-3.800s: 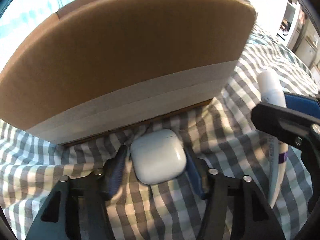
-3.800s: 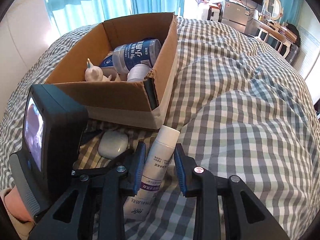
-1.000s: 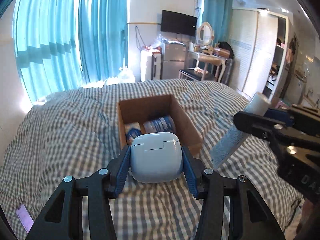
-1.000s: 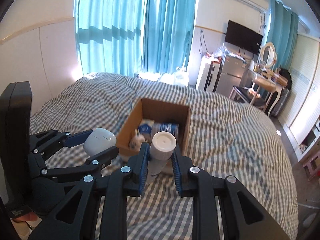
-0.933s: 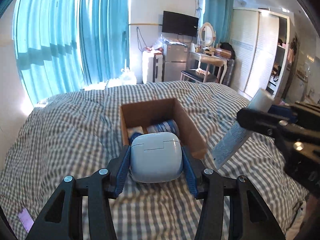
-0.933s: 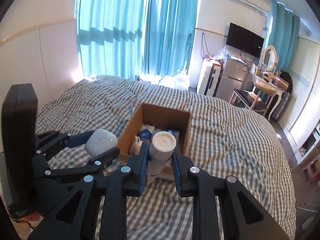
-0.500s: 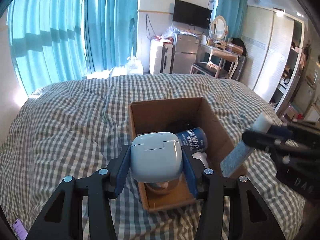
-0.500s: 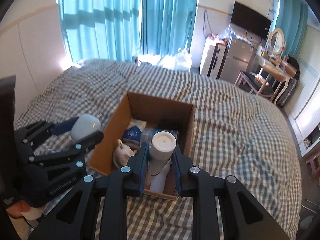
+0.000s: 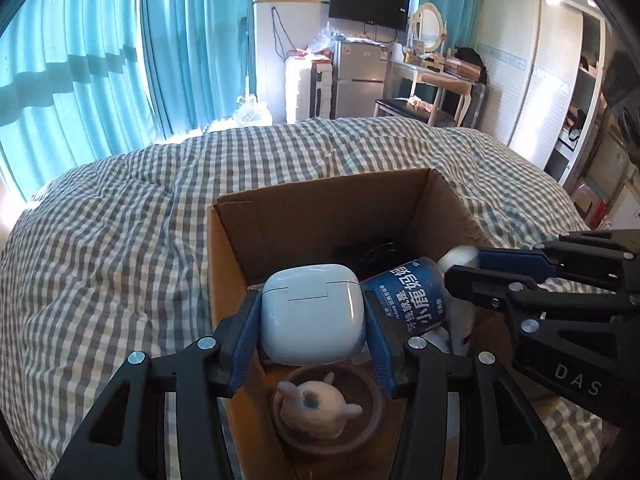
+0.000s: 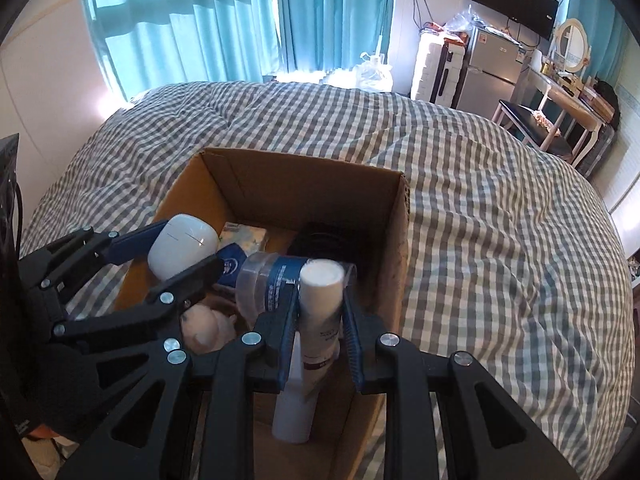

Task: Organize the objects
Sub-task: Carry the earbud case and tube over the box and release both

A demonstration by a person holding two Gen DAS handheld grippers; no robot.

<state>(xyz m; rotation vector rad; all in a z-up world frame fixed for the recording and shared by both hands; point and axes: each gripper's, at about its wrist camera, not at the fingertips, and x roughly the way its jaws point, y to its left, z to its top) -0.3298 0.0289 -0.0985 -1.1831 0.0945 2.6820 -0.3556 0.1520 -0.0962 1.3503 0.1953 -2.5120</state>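
Both grippers have been brought closer over the cardboard box [image 9: 228,264] since half a second ago, and its contents now fill more of each view. A white earbud case [image 9: 312,314] is clamped in the left gripper [image 9: 312,320] above the near left part of the box. A white tube [image 10: 322,296] is squeezed between the fingers of the right gripper [image 10: 320,312], its cap pointed forward and its lower end hanging over the box's near right side. Inside the box a blue-labelled bottle [image 9: 412,300] is lying on its side, and a pale figurine [image 9: 314,404] is seated in a brown dish [image 9: 364,412]. A dark object, possibly a coiled cable [image 10: 324,240], is seen at the far end. The box is resting on a checked blanket [image 10: 500,240].
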